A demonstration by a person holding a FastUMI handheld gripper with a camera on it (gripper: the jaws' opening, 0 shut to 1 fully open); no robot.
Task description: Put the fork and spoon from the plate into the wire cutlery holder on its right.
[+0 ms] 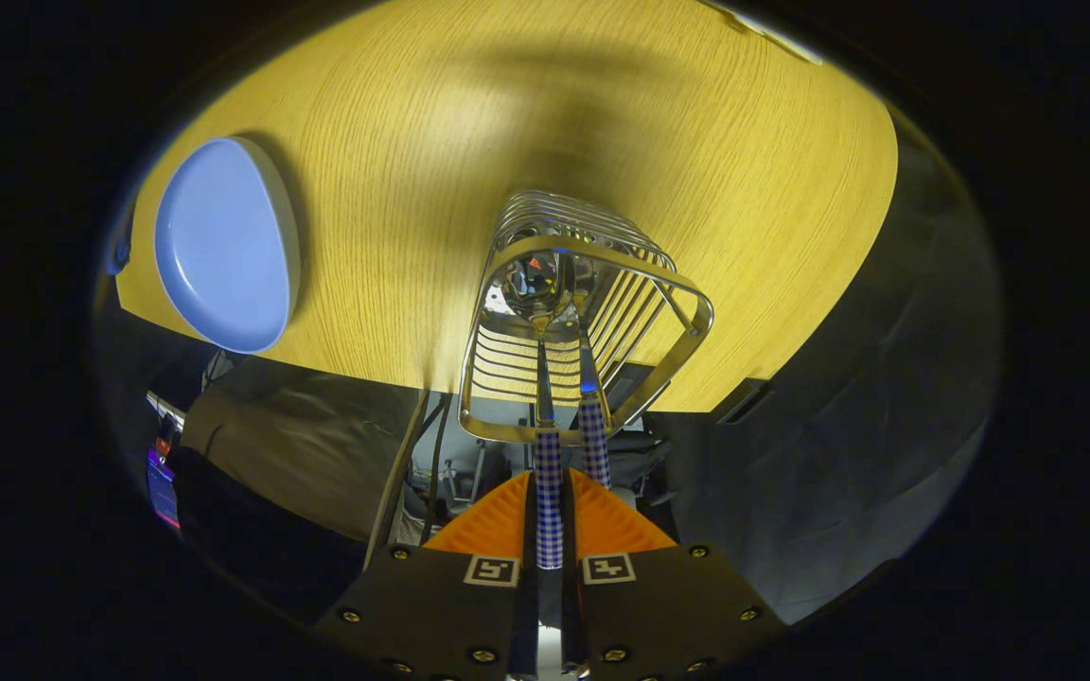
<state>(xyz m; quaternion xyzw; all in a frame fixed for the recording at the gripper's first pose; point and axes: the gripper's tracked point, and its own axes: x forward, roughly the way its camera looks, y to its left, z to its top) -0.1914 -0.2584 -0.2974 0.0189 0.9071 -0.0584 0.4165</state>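
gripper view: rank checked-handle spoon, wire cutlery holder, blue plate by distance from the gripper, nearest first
1. Checked-handle spoon: clamped between the fingers of the gripper, bowl down inside the holder.
2. Wire cutlery holder: just ahead of the fingers, around the spoon.
3. Blue plate: farthest, on the wooden table, left of the holder.

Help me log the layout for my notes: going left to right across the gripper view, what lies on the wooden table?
Blue plate → wire cutlery holder, into which the tongs, shut on a checked-handled spoon, lower it beside a second checked handle.
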